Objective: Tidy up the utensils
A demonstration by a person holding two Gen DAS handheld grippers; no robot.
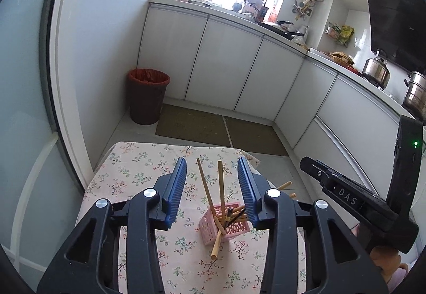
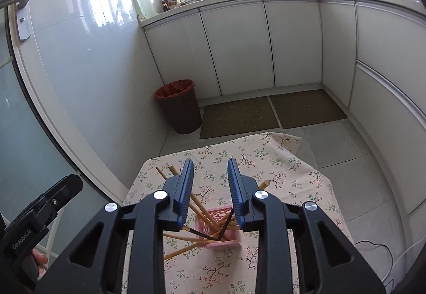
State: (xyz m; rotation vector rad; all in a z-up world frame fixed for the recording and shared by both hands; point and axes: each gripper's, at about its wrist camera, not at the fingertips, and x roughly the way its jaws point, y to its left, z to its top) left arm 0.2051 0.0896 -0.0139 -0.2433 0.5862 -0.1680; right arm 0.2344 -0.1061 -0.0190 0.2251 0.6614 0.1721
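The left tongs [image 1: 211, 182] stand open in the left wrist view, blue pads apart with nothing pressed between them. Beyond and below the gap sits the pink basket [image 1: 225, 224] on the floral cloth [image 1: 127, 177], tipped on its side as far as I can tell. Two pale chopsticks [image 1: 206, 187] rise from it through the space between the pads without touching either. One more pokes out of the basket's near end onto the cloth, and others run off behind the right pad. The dark chopsticks [image 1: 234, 215] lie across the basket mouth. The right tongs' body shows at the right edge of this view.

In the right wrist view the right tongs [image 2: 210, 182] are also open and hold nothing. The basket [image 2: 221, 238] lies just under and ahead of the gap. Pale chopsticks [image 2: 183, 238] fan out to the left of it, some passing behind the left pad, and the dark pair [image 2: 226, 224] leans inside.

I judge the sticks to be in the basket but untidy. The step in hand looks like release after a drop. Next comes gathering the splayed sticks. That calls for closing on one stick at mid-length, and the other tongs may need to steady the light basket.
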